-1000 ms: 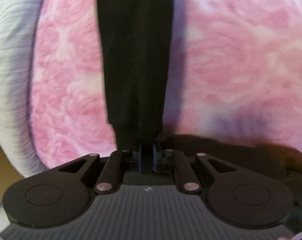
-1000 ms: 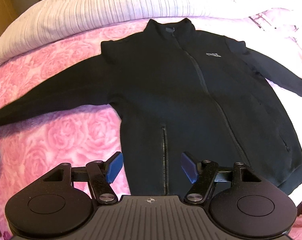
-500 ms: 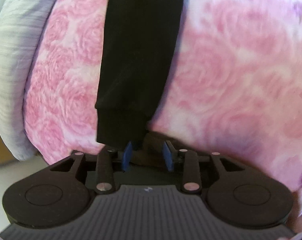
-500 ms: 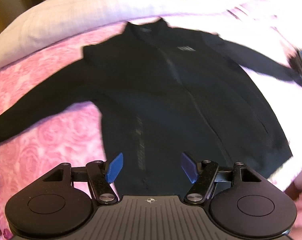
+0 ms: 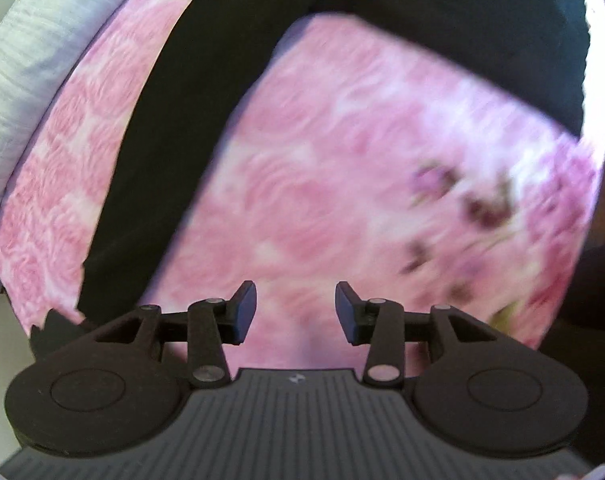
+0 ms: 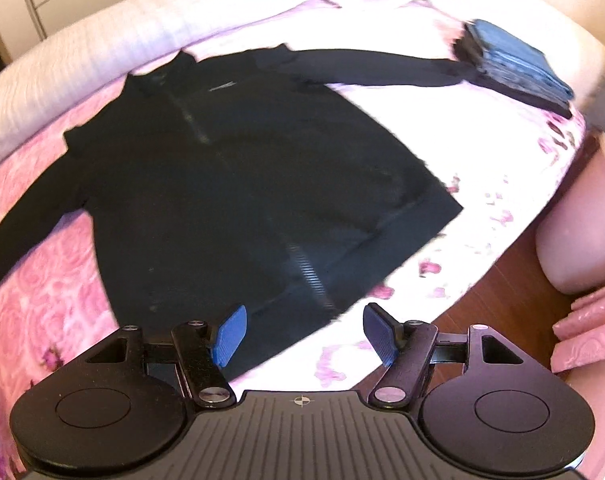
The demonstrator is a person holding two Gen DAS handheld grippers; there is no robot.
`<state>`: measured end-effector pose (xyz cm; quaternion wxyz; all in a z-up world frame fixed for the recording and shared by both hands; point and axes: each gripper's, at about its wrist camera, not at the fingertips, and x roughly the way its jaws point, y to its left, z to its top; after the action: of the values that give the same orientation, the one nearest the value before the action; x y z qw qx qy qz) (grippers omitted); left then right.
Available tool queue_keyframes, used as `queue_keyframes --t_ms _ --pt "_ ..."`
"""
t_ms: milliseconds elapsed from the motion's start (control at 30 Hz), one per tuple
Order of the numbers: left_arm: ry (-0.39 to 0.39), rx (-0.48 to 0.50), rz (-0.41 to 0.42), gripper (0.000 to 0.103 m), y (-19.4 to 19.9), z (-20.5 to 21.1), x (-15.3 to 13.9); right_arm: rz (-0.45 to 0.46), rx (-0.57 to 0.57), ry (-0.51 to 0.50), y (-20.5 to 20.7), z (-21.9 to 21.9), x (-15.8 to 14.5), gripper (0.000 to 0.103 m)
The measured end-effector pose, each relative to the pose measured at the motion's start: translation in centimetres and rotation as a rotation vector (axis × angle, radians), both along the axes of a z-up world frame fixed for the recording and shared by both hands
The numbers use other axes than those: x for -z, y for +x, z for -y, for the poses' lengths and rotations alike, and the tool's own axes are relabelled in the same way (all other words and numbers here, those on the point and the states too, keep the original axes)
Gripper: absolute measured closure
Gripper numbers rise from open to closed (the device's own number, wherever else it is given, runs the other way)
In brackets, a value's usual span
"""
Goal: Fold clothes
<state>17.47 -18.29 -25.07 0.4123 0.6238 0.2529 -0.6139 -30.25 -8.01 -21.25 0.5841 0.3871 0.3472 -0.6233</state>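
Note:
A black zip-up jacket [image 6: 230, 176] lies flat on a pink rose-patterned blanket [image 6: 34, 292], both sleeves spread out. In the left wrist view one black sleeve [image 5: 142, 184] runs down the left side to its cuff, and the jacket's body fills the top. My left gripper [image 5: 296, 310] hovers over bare pink blanket [image 5: 322, 200] to the right of that sleeve; its jaws are opening and nothing is between them. My right gripper [image 6: 302, 330] stands open above the jacket's bottom hem, holding nothing.
A folded stack of dark and blue clothes [image 6: 514, 64] lies at the far right by the other sleeve's end. A white ribbed cover [image 6: 82, 72] lies behind the jacket. The bed's edge drops to a wooden floor [image 6: 502, 312] on the right, beside a pink object [image 6: 582, 240].
My left gripper let go of the sleeve cuff, opened and drew away to the right over bare blanket. My right gripper swung right along the hem, bringing the folded stack into view.

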Motion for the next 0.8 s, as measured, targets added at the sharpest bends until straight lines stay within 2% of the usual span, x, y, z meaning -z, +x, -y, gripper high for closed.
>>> queue_keyframes --t_ms 67,167,200,333,367,400,433,467,567,600,800 --pt "-0.025 -0.036 -0.022 0.059 -3.1 -0.5 -1.3 0.021 -0.014 -0.004 -2.1 -0.2 -0.4 0.035" --pt "-0.082 -0.118 -0.077 0.048 -7.5 -1.3 -4.0 0.044 -0.089 0.032 -4.7 0.0 -1.1 0.035" --pt "-0.101 -0.143 -0.103 0.040 -8.8 -1.6 -4.8 0.051 -0.116 0.043 -5.6 0.1 -1.4 0.035" --pt "-0.154 -0.238 -0.178 0.031 -12.9 -2.5 -7.5 0.060 -0.213 0.045 -8.3 0.2 -3.1 0.035" --pt "-0.163 -0.261 -0.193 0.029 -13.6 -2.8 -8.1 0.054 -0.229 0.039 -8.6 0.2 -3.6 0.034" --pt "-0.171 -0.282 -0.207 0.025 -14.3 -3.0 -8.6 0.047 -0.245 0.033 -9.0 0.2 -4.1 0.029" --pt "-0.178 -0.297 -0.218 0.025 -14.6 -3.4 -9.1 0.040 -0.261 0.029 -9.3 0.1 -4.6 0.021" --pt "-0.185 -0.311 -0.228 0.025 -14.9 -3.7 -9.5 0.034 -0.274 0.028 -9.4 0.0 -4.9 0.019" --pt "-0.208 -0.329 -0.245 0.023 -15.0 -4.4 -10.6 0.020 -0.304 0.030 -9.4 -0.4 -5.6 0.018" --pt "-0.210 -0.321 -0.246 0.019 -14.9 -4.5 -10.7 0.018 -0.310 0.032 -9.2 -0.5 -5.8 0.018" --pt "-0.264 -0.248 -0.258 0.019 -13.5 -4.5 -11.7 0.005 -0.280 0.010 -6.6 -2.1 -7.8 0.017"
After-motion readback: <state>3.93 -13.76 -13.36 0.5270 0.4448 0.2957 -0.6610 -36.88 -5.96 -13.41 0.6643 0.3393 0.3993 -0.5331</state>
